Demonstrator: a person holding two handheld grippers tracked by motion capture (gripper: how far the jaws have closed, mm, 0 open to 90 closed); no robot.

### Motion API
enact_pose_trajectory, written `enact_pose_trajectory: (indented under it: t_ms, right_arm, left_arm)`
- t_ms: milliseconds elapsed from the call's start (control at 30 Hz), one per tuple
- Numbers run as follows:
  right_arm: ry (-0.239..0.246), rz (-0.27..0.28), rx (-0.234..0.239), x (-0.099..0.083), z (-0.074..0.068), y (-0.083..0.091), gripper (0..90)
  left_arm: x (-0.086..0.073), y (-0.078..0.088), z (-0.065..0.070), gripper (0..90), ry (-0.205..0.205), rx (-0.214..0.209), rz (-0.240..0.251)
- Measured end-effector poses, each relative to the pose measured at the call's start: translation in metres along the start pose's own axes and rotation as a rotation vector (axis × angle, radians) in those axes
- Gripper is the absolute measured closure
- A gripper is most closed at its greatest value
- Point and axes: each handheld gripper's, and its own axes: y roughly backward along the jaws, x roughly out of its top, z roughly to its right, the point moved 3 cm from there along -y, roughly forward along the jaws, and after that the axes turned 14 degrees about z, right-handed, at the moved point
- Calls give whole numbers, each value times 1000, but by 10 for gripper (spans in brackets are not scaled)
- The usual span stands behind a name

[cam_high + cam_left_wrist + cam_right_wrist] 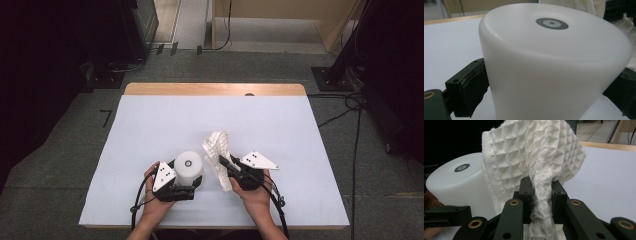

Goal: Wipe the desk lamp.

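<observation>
A white cylinder (pixel 188 169) with a small grey ring mark on top stands on the white table cover (pixel 150 125), near the front. My left gripper (pixel 186 181) is shut on the cylinder (pixel 554 65), one black pad on each side of it. Just to its right, a white waffle-weave cloth (pixel 219 150) is bunched up above the table. My right gripper (pixel 224 163) is shut on the cloth (pixel 534 157), a gathered fold pinched between its jaws. In the right gripper view the cylinder (pixel 459 185) sits close on the left, behind the cloth.
The wooden table edge (pixel 215 89) runs along the back. Dark equipment (pixel 140 25) and cables (pixel 350 105) lie on the floor beyond the table. A person's hands hold both grippers at the table's front edge.
</observation>
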Motion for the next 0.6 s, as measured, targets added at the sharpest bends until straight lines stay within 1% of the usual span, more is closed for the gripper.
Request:
enact_pose_trajectory:
  t_ms: [67, 100, 133, 167, 200, 233, 267, 300, 333, 367, 433, 533, 600]
  right_arm:
    - [4, -2, 2, -1, 1, -1, 762]
    - [-1, -6, 0, -2, 0, -1, 762]
    - [4, -6, 1, -2, 0, -1, 762]
    - [5, -10, 2, -3, 0, -1, 762]
    - [5, -11, 4, -4, 0, -2, 762]
    - [2, -13, 3, -4, -1, -2, 762]
    - [4, -14, 4, -4, -1, -2, 762]
    - [7, -13, 8, -4, -2, -2, 762]
    - [5, -13, 9, -4, -3, -2, 762]
    - [2, -10, 10, -4, -4, -2, 762]
    - [0, -3, 18, -1, -6, -1, 762]
    - [5, 26, 43, 7, -11, 2, 762]
    - [14, 51, 65, 15, -16, 6, 762]
  left_arm:
    - [-1, -1, 8, 8, -25, 68, 4]
    - [-2, -2, 13, 9, -34, 114, -2]
    - [-3, -4, 16, 9, -41, 154, -12]
    - [-4, -5, 19, 10, -44, 187, -20]
    - [-4, -6, 21, 12, -46, 213, -29]
    - [-4, -6, 21, 24, -47, 227, -26]
    - [-4, -5, 21, 57, -47, 247, -19]
    - [-4, -4, 21, 81, -47, 242, -18]
    - [-4, -4, 20, 82, -51, 225, -15]
    - [-4, -4, 19, 83, -54, 203, -15]
    - [-2, -3, 14, 83, -48, 159, -25]
    - [2, -1, 7, 84, 6, 49, -11]
    - [7, 0, 5, 84, 1, -34, -12]
